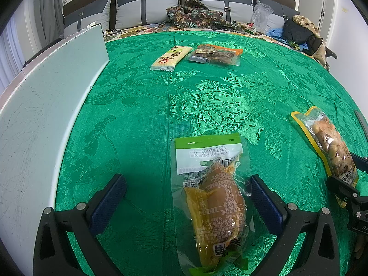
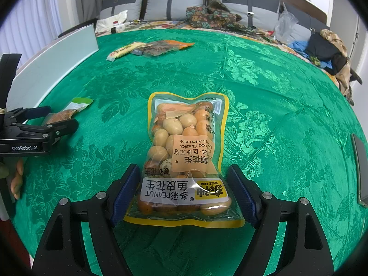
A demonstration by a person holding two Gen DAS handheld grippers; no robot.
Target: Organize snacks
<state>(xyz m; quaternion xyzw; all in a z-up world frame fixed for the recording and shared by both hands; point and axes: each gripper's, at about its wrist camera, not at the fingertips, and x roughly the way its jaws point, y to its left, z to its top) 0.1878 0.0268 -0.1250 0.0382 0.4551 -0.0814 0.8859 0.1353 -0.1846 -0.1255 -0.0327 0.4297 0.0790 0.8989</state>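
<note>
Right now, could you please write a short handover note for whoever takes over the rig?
Left gripper: open, fingers either side of the green-topped pouch, not pressing it.
Right gripper: open, fingers flanking the peanut bag, which lies flat on the green cloth.
At the far side of the cloth: yellow bar packet and orange-edged clear pack, side by side.
Done: two snacks grouped at the far side, by the look of it.
Left: the two near packets, probably.
</note>
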